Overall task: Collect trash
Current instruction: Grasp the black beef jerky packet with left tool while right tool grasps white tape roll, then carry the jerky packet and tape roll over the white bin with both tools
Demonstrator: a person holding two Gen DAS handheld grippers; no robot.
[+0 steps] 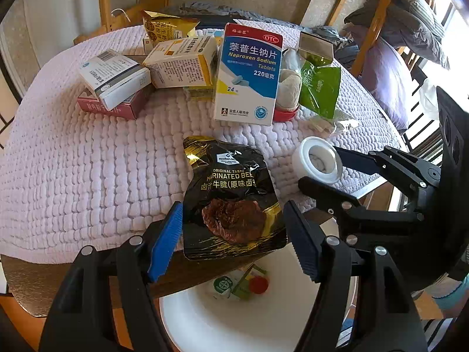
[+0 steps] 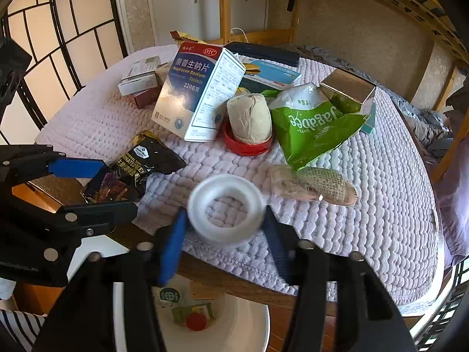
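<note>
A black marinated beef pouch hangs over the table's front edge above the white bin. My left gripper stands around the pouch's lower end; its blue pads touch the sides. The pouch also shows in the right wrist view. My right gripper is shut on a white ring-shaped roll, which also shows in the left wrist view. The bin holds a red cap and small wrappers.
On the lilac mat lie medicine boxes, a green snack bag, a clear wrapper, a red lid with a beige lump and a yellow packet. Bed frames stand behind.
</note>
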